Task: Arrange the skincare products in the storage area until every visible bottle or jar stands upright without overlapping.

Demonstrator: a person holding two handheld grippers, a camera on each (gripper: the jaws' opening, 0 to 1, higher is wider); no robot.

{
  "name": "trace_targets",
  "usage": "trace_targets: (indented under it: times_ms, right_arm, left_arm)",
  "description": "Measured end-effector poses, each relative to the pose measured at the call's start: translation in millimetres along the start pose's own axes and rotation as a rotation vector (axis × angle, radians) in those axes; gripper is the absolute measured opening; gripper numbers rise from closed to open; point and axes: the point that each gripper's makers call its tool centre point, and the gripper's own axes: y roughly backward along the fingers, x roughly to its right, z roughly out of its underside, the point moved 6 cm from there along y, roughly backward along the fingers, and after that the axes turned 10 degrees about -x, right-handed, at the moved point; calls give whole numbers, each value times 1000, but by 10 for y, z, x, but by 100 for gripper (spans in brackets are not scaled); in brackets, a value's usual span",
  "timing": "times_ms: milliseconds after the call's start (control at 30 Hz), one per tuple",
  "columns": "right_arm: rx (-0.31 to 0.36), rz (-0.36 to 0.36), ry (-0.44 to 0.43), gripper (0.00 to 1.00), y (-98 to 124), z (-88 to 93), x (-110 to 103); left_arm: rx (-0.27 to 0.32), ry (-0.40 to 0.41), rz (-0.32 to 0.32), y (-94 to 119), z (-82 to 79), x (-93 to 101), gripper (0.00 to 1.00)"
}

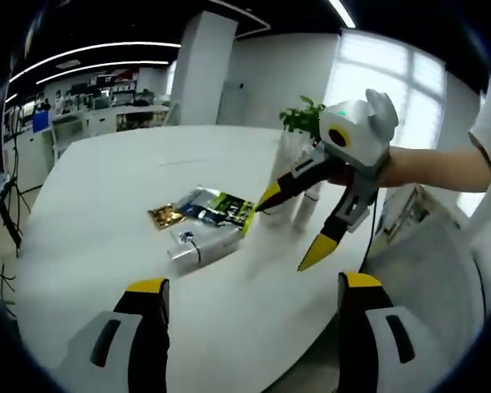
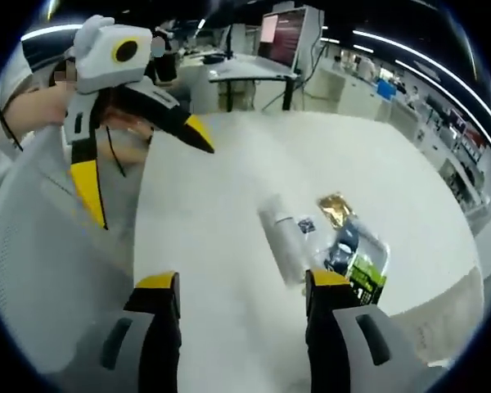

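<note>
white tube [image 2: 282, 237] is lying flat on the desk [image 2: 229, 164], long axis pointing away from the right gripper [image 2: 241, 282], just ahead; right's nearer; both grippers' fingers spreading wide, gripping nothing

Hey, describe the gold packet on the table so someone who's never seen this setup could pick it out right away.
Start at the big white table and find the small cluster of products lying flat near its middle. The gold sachet sits at one end of that cluster, beside the dark blue and green pack and near the white tube. It is the only shiny gold, crinkled item there.
</note>
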Motion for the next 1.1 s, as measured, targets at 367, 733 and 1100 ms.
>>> trace_targets:
  times_ms: [367,733,1100]
  right_arm:
    - [-72,1,59,45,-334,-222,226]
    - [-143,-6,107,36,-570,-289,474]
    - [-210,-43,109,30,-759,-206,589]
  left_arm:
    - [17,37,-23,54,5,-55,82]
    - [22,55,-30,64,17,-85,81]
    - [21,69,-37,67,36,-120,81]
